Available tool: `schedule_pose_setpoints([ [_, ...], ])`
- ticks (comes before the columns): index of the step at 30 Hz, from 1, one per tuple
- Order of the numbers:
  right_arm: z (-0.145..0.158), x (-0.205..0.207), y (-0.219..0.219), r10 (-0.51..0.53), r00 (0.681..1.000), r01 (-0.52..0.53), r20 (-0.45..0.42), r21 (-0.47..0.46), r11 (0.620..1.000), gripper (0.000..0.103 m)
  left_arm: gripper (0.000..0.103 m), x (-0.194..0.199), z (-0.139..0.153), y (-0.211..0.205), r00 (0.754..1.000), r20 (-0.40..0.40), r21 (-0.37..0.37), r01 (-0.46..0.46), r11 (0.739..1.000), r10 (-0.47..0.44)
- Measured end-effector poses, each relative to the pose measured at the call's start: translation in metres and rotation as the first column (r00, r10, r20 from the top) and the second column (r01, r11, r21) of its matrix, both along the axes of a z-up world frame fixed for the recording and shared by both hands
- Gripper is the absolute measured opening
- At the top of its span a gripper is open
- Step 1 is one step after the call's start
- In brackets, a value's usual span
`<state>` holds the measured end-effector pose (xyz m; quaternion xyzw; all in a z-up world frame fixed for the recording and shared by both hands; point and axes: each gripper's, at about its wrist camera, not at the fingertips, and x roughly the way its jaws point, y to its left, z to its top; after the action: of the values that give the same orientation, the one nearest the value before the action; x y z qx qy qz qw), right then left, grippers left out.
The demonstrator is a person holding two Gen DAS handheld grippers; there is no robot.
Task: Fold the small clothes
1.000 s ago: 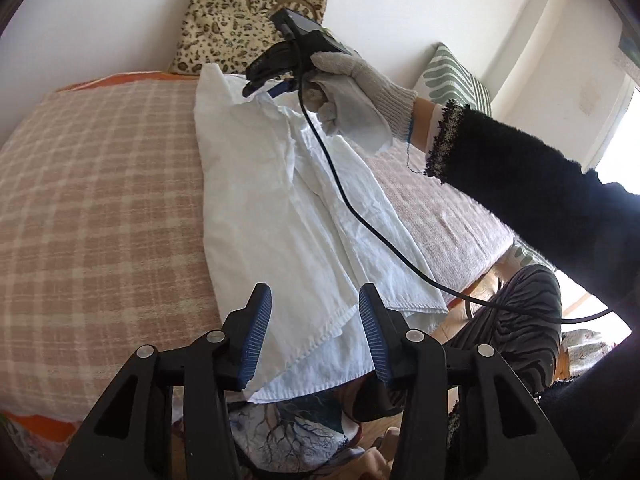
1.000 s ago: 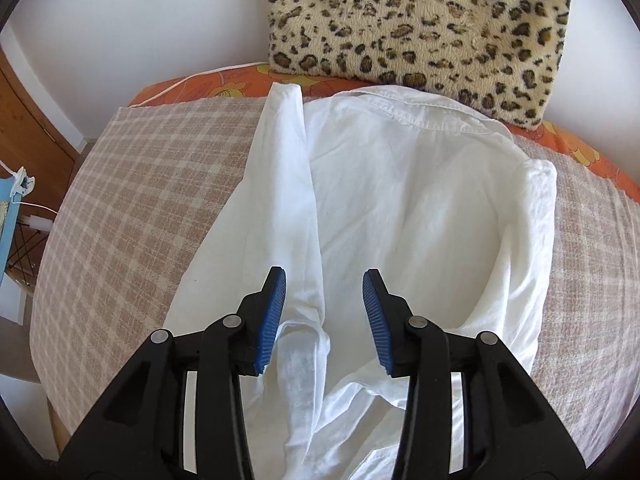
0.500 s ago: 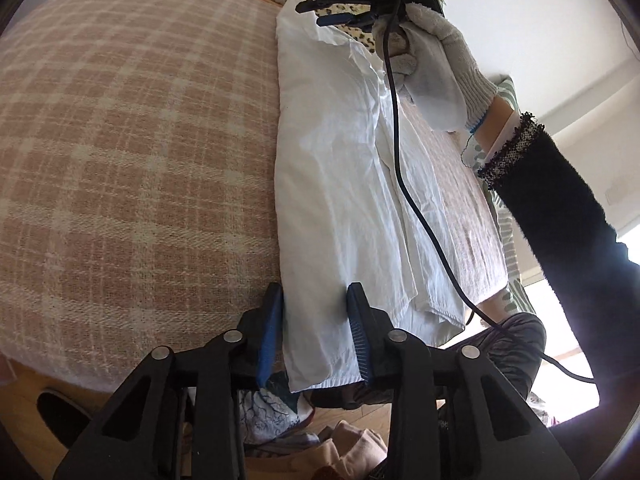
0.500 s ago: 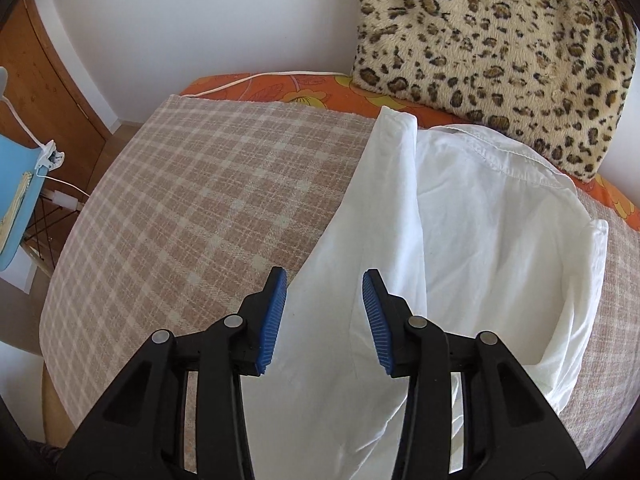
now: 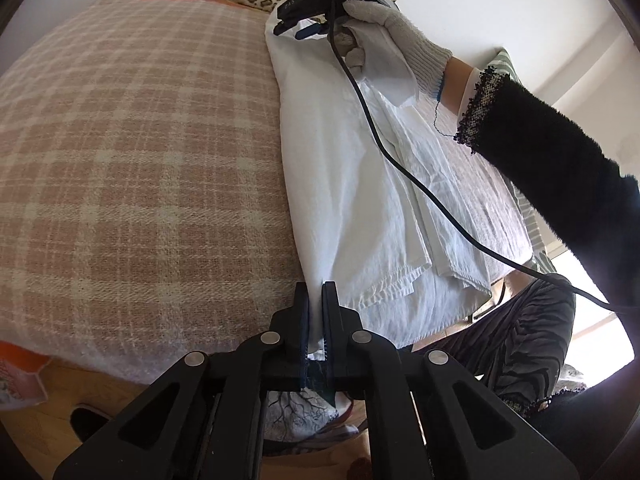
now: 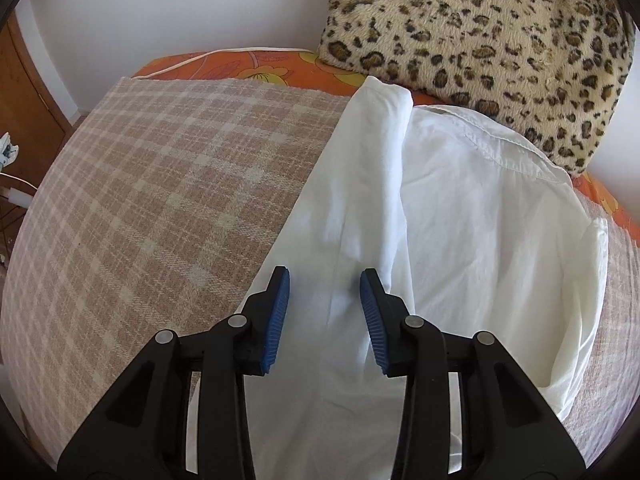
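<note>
A white shirt (image 5: 360, 184) lies lengthwise on a pink plaid blanket (image 5: 140, 160), its sides folded inward. My left gripper (image 5: 315, 292) is shut on the shirt's left hem corner at the bed's near edge. In the right wrist view the shirt (image 6: 480, 220) shows its collar end and a folded sleeve strip. My right gripper (image 6: 325, 280) is open and empty, its jaws straddling that folded left edge near the shoulder. In the left wrist view the right gripper (image 5: 304, 26) shows at the far collar end, held by a gloved hand.
A leopard-print cushion (image 6: 480, 28) leans on the wall behind the collar. An orange floral sheet (image 6: 240, 64) shows under the blanket (image 6: 160, 200). A black cable (image 5: 400, 168) trails across the shirt. A striped pillow (image 5: 528, 208) lies at right. The person's legs (image 5: 520, 340) stand beside the bed.
My left gripper has dropped to the bed's near edge and shut on the shirt's hem corner. My right gripper has shifted left over the folded left edge and stays open.
</note>
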<state>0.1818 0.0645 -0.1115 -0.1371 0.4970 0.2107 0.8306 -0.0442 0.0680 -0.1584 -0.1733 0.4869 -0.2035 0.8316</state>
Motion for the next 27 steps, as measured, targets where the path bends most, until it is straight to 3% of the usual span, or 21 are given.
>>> schedule_pose_setpoints([
  [3, 0.024, -0.025, -0.013, 0.05, 0.999, -0.05, 0.008, 0.064, 0.997, 0.039, 0.012, -0.002, 0.013, 0.003, 1.0, 0.022, 0.034, -0.013, 0.999, 0.013],
  [7, 0.039, -0.076, -0.028, 0.16, 0.987, -0.162, 0.031, 0.067, 0.985, 0.039, 0.014, -0.001, 0.036, 0.02, 0.992, 0.108, 0.052, -0.078, 0.996, 0.072],
  [14, 0.012, -0.163, -0.026, 0.329, 0.944, -0.328, -0.02, 0.042, 0.944, 0.034, 0.015, 0.017, 0.074, 0.05, 0.962, 0.219, 0.057, -0.177, 0.983, 0.161],
  [16, 0.002, -0.193, -0.025, 0.364, 0.93, -0.362, -0.051, 0.05, 0.931, 0.034, 0.019, 0.023, 0.083, 0.054, 0.954, 0.242, 0.06, -0.194, 0.979, 0.175],
  [21, -0.006, -0.263, -0.03, 0.442, 0.893, -0.429, -0.088, 0.136, 0.893, 0.034, 0.022, 0.043, 0.093, 0.043, 0.954, 0.271, 0.094, -0.161, 0.982, 0.131],
  [23, -0.005, -0.281, -0.037, 0.443, 0.89, -0.421, -0.107, 0.182, 0.889, 0.034, 0.03, 0.053, 0.092, 0.04, 0.96, 0.259, 0.094, -0.133, 0.987, 0.105],
  [24, -0.005, -0.287, -0.041, 0.44, 0.89, -0.41, -0.122, 0.21, 0.888, 0.034, 0.045, 0.057, 0.091, 0.039, 0.963, 0.249, 0.084, -0.123, 0.989, 0.099],
  [25, -0.005, -0.293, -0.047, 0.436, 0.889, -0.397, -0.142, 0.238, 0.887, 0.034, 0.054, 0.059, 0.089, 0.039, 0.965, 0.242, 0.072, -0.123, 0.99, 0.102],
  [27, -0.007, -0.307, -0.058, 0.445, 0.878, -0.39, -0.176, 0.277, 0.878, 0.034, 0.054, 0.064, 0.083, 0.038, 0.969, 0.227, 0.055, -0.112, 0.992, 0.097],
])
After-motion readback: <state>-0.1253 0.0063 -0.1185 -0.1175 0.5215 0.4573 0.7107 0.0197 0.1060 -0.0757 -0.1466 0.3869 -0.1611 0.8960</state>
